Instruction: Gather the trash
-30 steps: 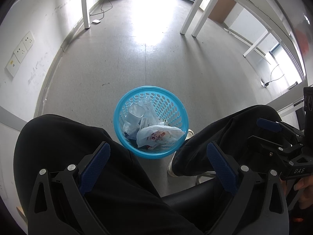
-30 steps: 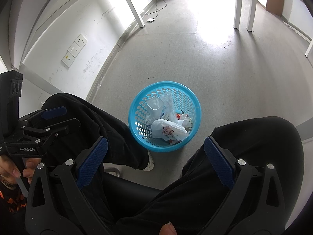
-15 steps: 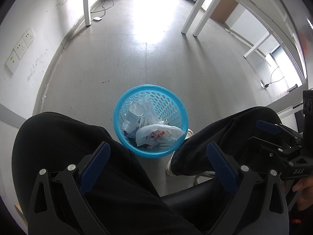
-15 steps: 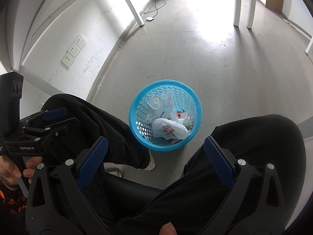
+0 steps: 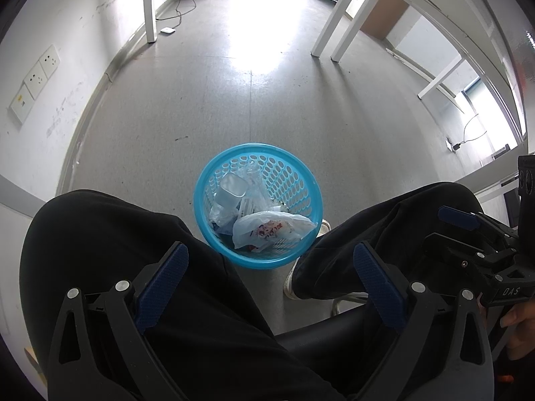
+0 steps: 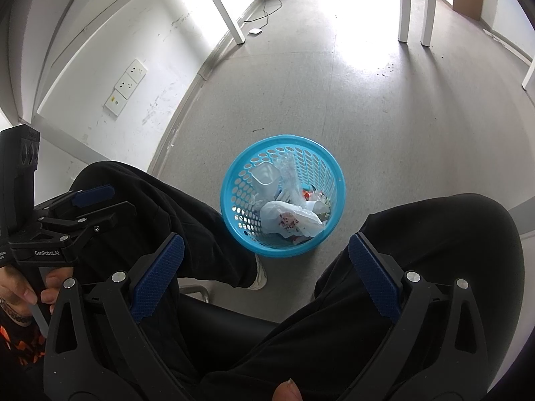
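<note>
- Grey speckled floor [image 5: 267, 107] fills most of both views, with white desk legs [image 5: 329, 30] at the far end and a wall with sockets [image 6: 128, 82] on our left.
- Our legs in black trousers [image 5: 110, 234] frame the scene; we sit with the bin on the floor between our knees.
- We see a round blue basket [image 5: 294, 180] with a perforated wall standing upright on the floor, near our feet. It looks light and fairly stiff, and its rim [image 6: 240, 167] seems the best place to take hold.
- We hold our left gripper [image 5: 267, 280] over our lap with its fingers spread wide and nothing between them.
- Our right gripper [image 6: 264, 267] hangs the same way, fingers wide apart and bare.
- Inside the basket lies a white plastic bag [image 5: 267, 229] with red print, soft and crumpled. We judge it light and slippery, best pinched at a bunched fold.
- Beside it sits a clear plastic cup [image 5: 232, 187], thin and easy to crush.
- Only the right view shows small red and white scraps [image 6: 312, 197] behind the bag; only the left view shows the cable and plug [image 5: 464, 140] by the right wall.
</note>
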`<state>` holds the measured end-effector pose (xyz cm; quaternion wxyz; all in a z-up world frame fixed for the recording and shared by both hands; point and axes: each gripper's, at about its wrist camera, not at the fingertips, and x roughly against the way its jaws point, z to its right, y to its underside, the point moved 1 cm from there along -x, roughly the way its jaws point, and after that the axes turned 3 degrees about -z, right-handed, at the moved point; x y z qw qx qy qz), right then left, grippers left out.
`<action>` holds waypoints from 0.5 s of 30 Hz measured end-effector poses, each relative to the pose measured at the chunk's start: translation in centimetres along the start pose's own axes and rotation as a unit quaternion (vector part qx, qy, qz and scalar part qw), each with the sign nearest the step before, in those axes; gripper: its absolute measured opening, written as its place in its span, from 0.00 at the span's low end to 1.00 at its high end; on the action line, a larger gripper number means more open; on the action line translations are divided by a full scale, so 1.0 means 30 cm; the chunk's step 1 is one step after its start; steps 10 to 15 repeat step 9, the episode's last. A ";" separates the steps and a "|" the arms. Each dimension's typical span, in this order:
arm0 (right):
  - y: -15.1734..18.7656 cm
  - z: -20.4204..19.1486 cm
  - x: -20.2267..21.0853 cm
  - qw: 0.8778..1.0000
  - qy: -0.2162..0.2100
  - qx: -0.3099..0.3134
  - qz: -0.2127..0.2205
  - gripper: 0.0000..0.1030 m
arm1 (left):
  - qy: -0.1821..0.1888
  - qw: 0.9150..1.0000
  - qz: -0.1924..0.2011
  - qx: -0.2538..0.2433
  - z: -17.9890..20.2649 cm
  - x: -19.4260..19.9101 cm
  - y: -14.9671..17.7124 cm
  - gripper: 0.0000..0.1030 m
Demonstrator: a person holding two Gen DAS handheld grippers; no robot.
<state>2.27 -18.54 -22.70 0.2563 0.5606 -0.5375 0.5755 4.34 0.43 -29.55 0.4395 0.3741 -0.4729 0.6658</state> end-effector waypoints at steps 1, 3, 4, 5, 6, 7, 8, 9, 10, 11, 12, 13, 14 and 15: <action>-0.001 0.003 0.002 1.000 0.000 0.001 0.000 0.92 | 0.000 1.000 0.000 0.001 -0.001 0.000 0.003 0.94; -0.002 0.003 0.002 1.000 0.000 0.001 0.000 0.92 | -0.001 1.000 -0.002 0.004 -0.004 -0.005 0.004 0.94; -0.002 0.004 0.002 1.000 0.000 0.000 0.000 0.92 | -0.001 1.000 -0.003 0.007 -0.007 -0.008 0.008 0.94; -0.002 0.004 0.002 1.000 0.000 0.000 0.000 0.92 | -0.001 1.000 -0.004 0.008 -0.007 -0.011 0.009 0.94; -0.002 0.004 0.002 1.000 0.000 0.001 0.000 0.92 | -0.001 1.000 -0.004 0.009 -0.007 -0.012 0.010 0.94; -0.002 0.005 0.002 1.000 0.000 0.001 0.000 0.92 | -0.001 1.000 -0.004 0.009 -0.009 -0.012 0.009 0.94; -0.002 0.006 0.003 1.000 0.000 0.001 0.000 0.92 | -0.002 1.000 -0.005 0.008 -0.010 -0.012 0.010 0.94; -0.001 0.006 0.003 1.000 0.000 0.000 0.000 0.92 | -0.003 1.000 -0.005 0.009 -0.010 -0.014 0.009 0.94; -0.001 0.006 0.003 1.000 0.000 0.000 0.000 0.92 | -0.003 1.000 -0.005 0.009 -0.010 -0.014 0.009 0.94; -0.001 0.006 0.003 1.000 0.000 0.000 0.000 0.92 | -0.003 1.000 -0.005 0.009 -0.010 -0.014 0.009 0.94; -0.001 0.006 0.003 1.000 0.000 0.000 0.000 0.92 | -0.003 1.000 -0.005 0.009 -0.010 -0.014 0.009 0.94; -0.001 0.006 0.003 1.000 0.000 0.000 0.000 0.92 | -0.003 1.000 -0.005 0.009 -0.010 -0.014 0.009 0.94; -0.001 0.006 0.003 1.000 0.000 0.000 0.000 0.92 | -0.003 1.000 -0.005 0.009 -0.010 -0.014 0.009 0.94; -0.001 0.006 0.003 1.000 0.000 0.000 0.000 0.92 | -0.003 1.000 -0.005 0.009 -0.010 -0.014 0.009 0.94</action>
